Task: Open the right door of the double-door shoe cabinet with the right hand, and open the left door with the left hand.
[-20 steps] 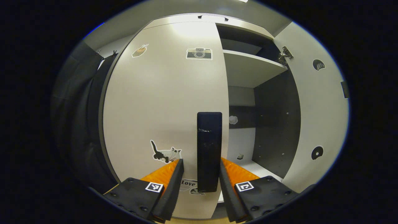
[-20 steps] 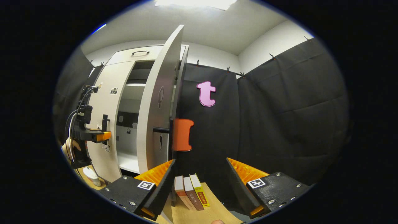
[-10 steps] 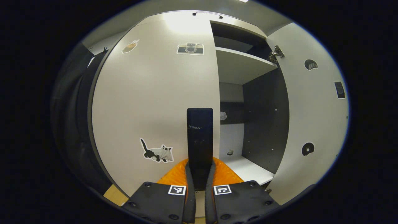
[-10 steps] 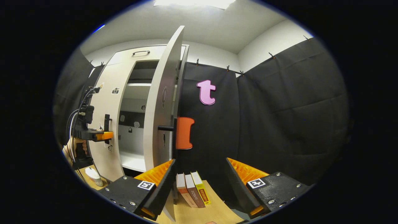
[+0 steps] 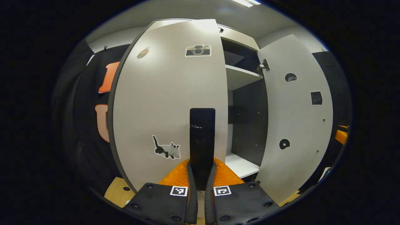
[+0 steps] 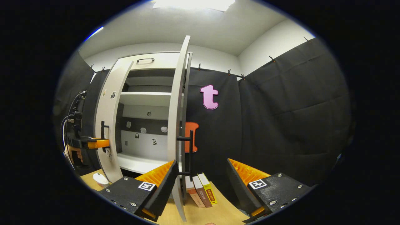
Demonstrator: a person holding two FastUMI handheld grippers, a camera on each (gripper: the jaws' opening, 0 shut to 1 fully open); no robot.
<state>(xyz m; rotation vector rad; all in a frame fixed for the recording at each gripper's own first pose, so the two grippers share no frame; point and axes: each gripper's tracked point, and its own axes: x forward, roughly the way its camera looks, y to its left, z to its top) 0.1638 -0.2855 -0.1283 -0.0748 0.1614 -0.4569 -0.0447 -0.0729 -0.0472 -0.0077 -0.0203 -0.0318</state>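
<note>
Door handle (image 5: pixel 202 137) in left claw (image 5: pixel 201 175)

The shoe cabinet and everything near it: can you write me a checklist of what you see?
Surface: wooden table.
Job's things: right door wide open; left door partly open; dark handle.
Clutter: three books standing by the right door; a white cup.
Grippers: left gripper shut on the handle; right gripper open, holding nothing.
Cables: wires on the left gripper.
Surroundings: black cloth walls, white ceiling.
</note>
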